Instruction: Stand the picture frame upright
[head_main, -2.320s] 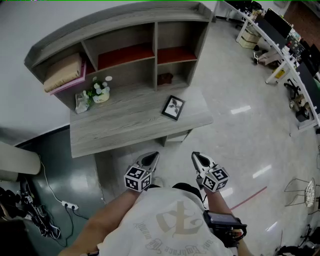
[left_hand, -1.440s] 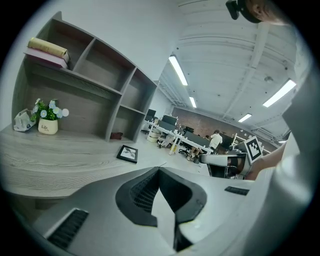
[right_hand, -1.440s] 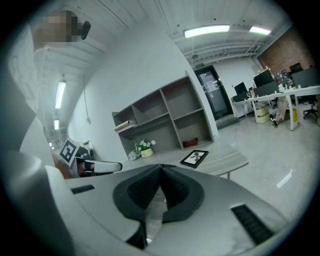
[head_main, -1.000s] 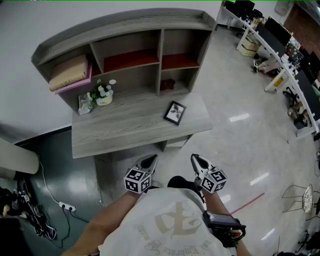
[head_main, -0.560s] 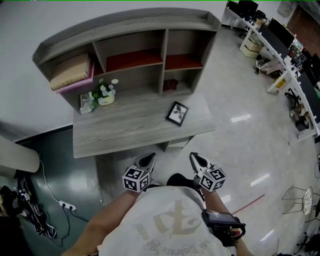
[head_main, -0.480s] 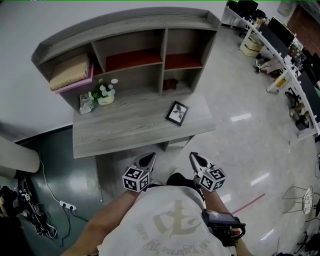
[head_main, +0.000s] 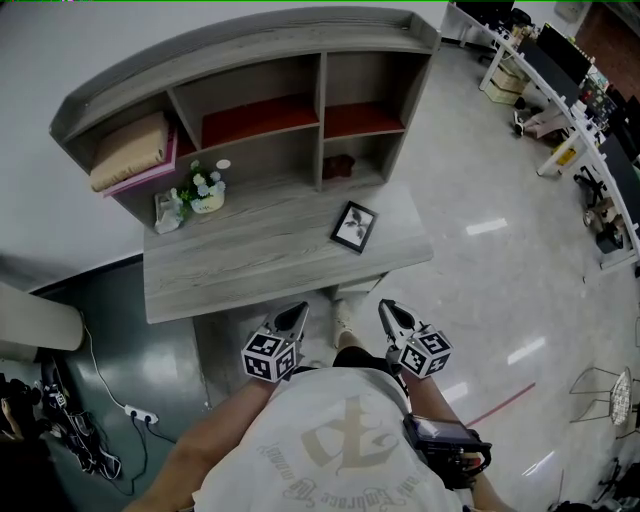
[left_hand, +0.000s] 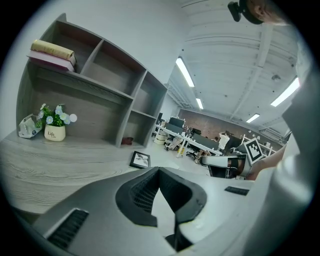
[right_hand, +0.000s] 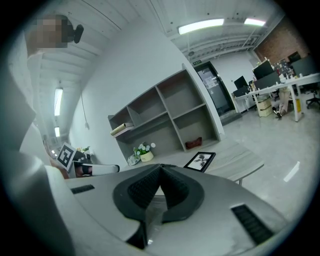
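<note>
Left gripper (head_main: 293, 318) & right gripper (head_main: 391, 314) are both clenched w/ nothing between the jaws. We hold them low in front of us, short of the counter (head_main: 240, 272) edge. Frame (head_main: 353, 226) lies flat, face up, on the counter's right part. It sits just in front of the shelf (head_main: 320, 95) unit's right bay & well apart from the flower pot (head_main: 207, 192) at left. Neither gripper touches it.

Handling, as we judge it: small black-bordered frame, prob. light & stiff, so it shouldn't flex when tipped. Front is likely glass or glossy plastic, i.e. slippery for the pads & fragile if it falls back or gets squeezed on the face.

So we'd take it by the border, not the pane. Open one gripper, pinch a side or far edge across its thickness, lift that edge & pivot on the opposite one. Lying flat, it leaves little gap underneath, so we may need the 2nd gripper to stop it sliding on the smooth wood.

Any back stand can't be seen from here. We can't tell whether it'd hold up alone or need leaning on the shelf.
</note>
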